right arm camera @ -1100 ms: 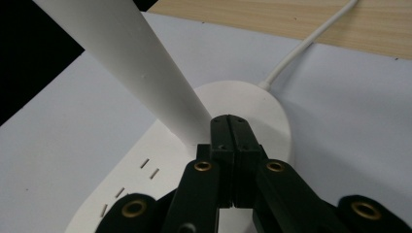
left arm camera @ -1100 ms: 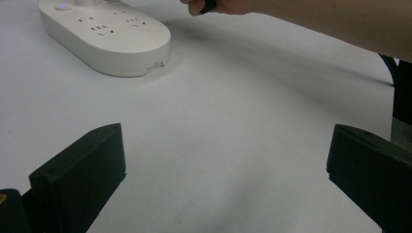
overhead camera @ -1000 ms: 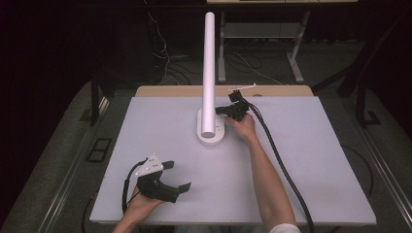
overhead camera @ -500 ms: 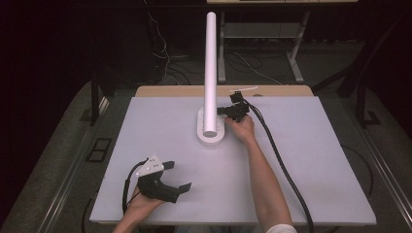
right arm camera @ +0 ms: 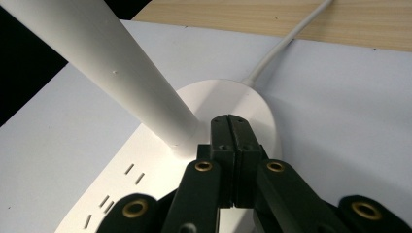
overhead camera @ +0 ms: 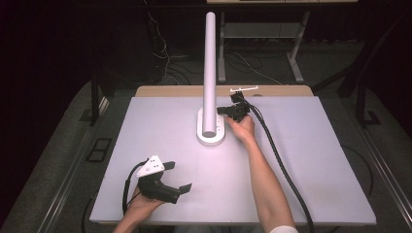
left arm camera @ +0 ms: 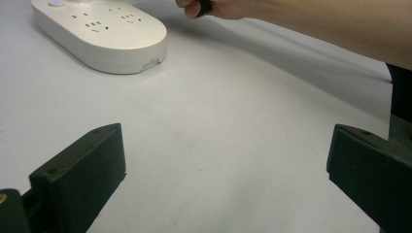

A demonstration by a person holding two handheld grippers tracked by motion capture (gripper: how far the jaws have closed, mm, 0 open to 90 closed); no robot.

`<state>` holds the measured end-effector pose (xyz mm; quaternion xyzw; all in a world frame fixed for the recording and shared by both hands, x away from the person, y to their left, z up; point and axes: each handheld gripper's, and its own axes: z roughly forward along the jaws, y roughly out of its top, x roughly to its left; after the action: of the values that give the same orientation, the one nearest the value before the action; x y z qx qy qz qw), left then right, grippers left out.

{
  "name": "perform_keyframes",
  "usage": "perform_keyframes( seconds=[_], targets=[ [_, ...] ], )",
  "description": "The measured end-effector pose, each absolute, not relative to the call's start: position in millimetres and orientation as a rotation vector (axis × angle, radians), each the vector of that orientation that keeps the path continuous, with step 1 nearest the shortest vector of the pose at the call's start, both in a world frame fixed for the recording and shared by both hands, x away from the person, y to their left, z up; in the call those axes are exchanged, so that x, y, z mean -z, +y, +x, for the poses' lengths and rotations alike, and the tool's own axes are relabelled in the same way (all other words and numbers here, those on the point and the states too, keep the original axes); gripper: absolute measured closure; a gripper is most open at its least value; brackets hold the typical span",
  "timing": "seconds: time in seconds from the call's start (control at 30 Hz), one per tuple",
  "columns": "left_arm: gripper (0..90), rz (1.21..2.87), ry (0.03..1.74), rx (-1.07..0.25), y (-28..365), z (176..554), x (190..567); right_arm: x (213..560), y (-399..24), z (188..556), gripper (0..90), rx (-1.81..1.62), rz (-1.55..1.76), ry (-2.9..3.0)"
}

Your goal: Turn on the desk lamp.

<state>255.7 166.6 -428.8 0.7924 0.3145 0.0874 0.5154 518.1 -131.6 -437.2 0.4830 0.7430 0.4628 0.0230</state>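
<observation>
Black left gripper (overhead camera: 180, 175) sits at approx 7 o'clock on the pale grey table (overhead camera: 316, 170), held in the person's left hand (overhead camera: 141, 204) at the near edge, grey three-cornered plate on top. Its jaws stand wide apart w/ nothing between them; in the left gripper view they frame bare tabletop, w/ the white base (left arm camera: 104, 36) up at 11 o'clock and the other forearm crossing at 1 o'clock.

Mid-table, the right forearm (overhead camera: 265, 179) reaches fwd from approx 5 o'clock toward centre, a thick black cable (overhead camera: 282, 165) trailing beside it back to the near edge.

Just past centre stands the lamp-like unit: an oval white base (overhead camera: 212, 137) w/ rows of socket slots on its top, and a tall white pole (overhead camera: 210, 68) rising from it toward 12 o'clock. Right hand (overhead camera: 241, 128) holds the right gripper (overhead camera: 224, 110) just right of the pole, approx 1 o'clock from the base. In the right gripper view its jaws are pressed together, nothing held, tips low over the base right beside the pole's foot; whether they touch the base can't be told.

Farther back, a white cord (right arm camera: 286, 41) runs from the base onto the bare wood strip (overhead camera: 170, 91) at the table's far edge. A small white object (overhead camera: 243, 89) lies on that strip at approx 12–1 o'clock; what it is can't be told. Beyond, dark floor w/ cables and table legs.
</observation>
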Motion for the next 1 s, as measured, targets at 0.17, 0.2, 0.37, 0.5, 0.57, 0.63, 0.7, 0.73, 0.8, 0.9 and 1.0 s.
perform_keyframes(
  seconds=[0.17, 0.2, 0.37, 0.5, 0.57, 0.63, 0.7, 0.73, 0.8, 0.9, 1.0],
  targets=[
    [0.0, 1.901, 0.759, -0.207, 166, 256, 429, 427, -138, 515, 89.7, -1.445, 1.475, 2.310],
    [0.0, 1.901, 0.759, -0.207, 166, 256, 429, 427, -138, 515, 89.7, -1.445, 1.475, 2.310],
    [0.0, 1.913, 0.754, -0.206, 166, 256, 429, 410, -147, 510, 89.7, -1.424, 1.430, 2.332],
    [0.0, 1.910, 0.758, -0.205, 166, 256, 429, 400, -156, 505, 89.7, -1.426, 1.381, 2.340],
    [0.0, 1.908, 0.760, -0.204, 165, 256, 429, 398, -158, 504, 89.6, -1.425, 1.370, 2.342],
    [0.0, 1.909, 0.759, -0.205, 165, 256, 430, 394, -163, 499, 89.7, -1.417, 1.354, 2.351],
    [0.0, 1.912, 0.756, -0.208, 165, 257, 430, 389, -169, 493, 89.6, -1.405, 1.342, 2.364],
    [0.0, 1.915, 0.755, -0.208, 165, 256, 430, 389, -169, 493, 89.6, -1.405, 1.342, 2.364],
    [0.0, 1.917, 0.751, -0.211, 164, 256, 430, 383, -175, 486, 89.6, -1.399, 1.332, 2.373],
    [0.0, 1.916, 0.752, -0.209, 163, 256, 430, 379, -181, 478, 86.2, -1.382, 1.306, 2.391],
    [0.0, 1.915, 0.754, -0.207, 163, 257, 430, 377, -185, 473, 84.5, -1.373, 1.297, 2.411]
  ],
)
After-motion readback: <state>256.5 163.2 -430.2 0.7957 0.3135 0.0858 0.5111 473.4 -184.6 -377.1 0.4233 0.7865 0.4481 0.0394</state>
